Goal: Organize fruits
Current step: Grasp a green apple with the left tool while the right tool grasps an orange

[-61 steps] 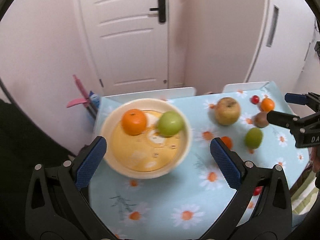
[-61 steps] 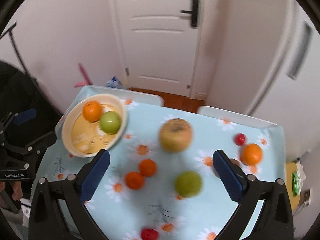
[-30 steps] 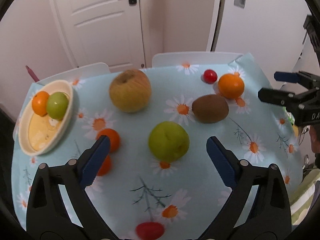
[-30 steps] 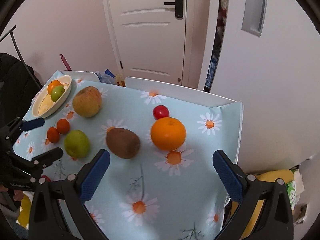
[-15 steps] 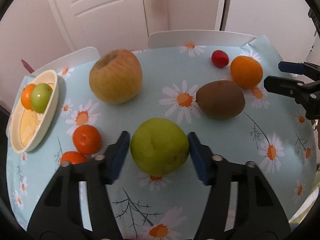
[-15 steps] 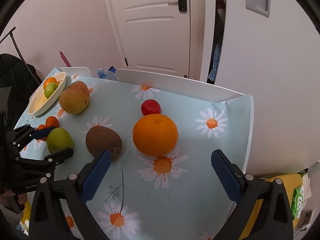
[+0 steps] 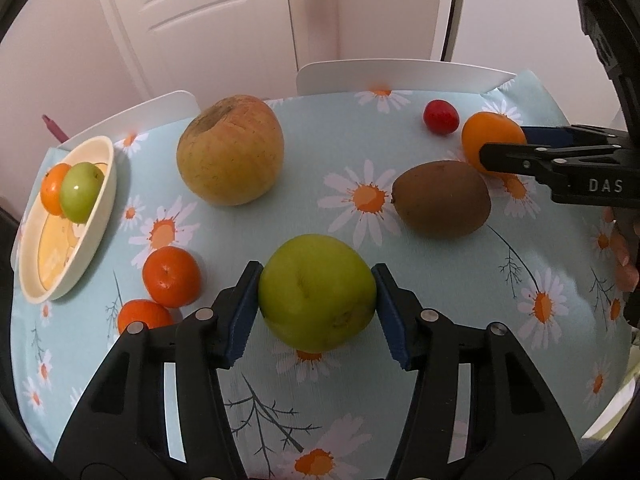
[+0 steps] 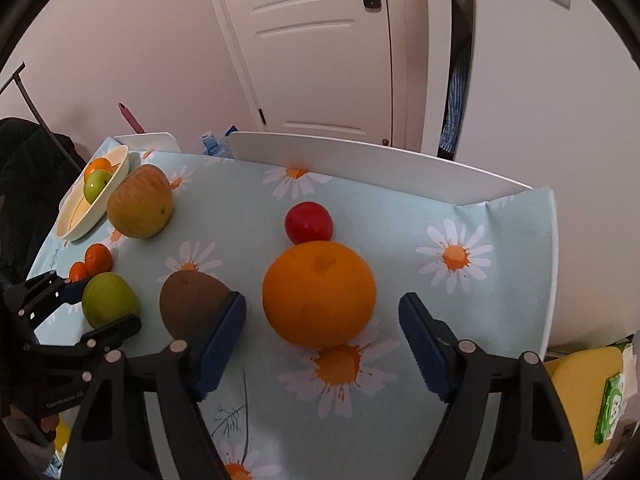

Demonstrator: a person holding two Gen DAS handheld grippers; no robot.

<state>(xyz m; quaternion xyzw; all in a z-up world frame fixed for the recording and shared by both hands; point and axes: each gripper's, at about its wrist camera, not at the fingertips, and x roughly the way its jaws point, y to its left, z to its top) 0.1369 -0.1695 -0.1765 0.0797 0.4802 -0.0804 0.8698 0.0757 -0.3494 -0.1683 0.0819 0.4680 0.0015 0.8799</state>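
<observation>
My left gripper (image 7: 316, 314) is shut on a large green apple (image 7: 317, 292) that rests on the daisy tablecloth (image 7: 440, 288); the apple also shows in the right wrist view (image 8: 109, 299). My right gripper (image 8: 322, 346) is open around a large orange (image 8: 319, 294), its pads on either side with gaps. The cream bowl (image 7: 102, 216) at the far left holds an orange and a small green apple (image 7: 81, 191). A kiwi (image 7: 440, 199) lies between the two grippers.
A big yellow-brown apple (image 7: 231, 149), two mandarins (image 7: 171, 276) and a small red fruit (image 7: 440, 117) lie on the table. White chair backs (image 8: 360, 156) stand at the far edge. The table's right edge (image 8: 554, 280) is close to the orange.
My left gripper left the bowl, came down over the green apple and closed on it. My right gripper moved right to the orange and narrowed around it.
</observation>
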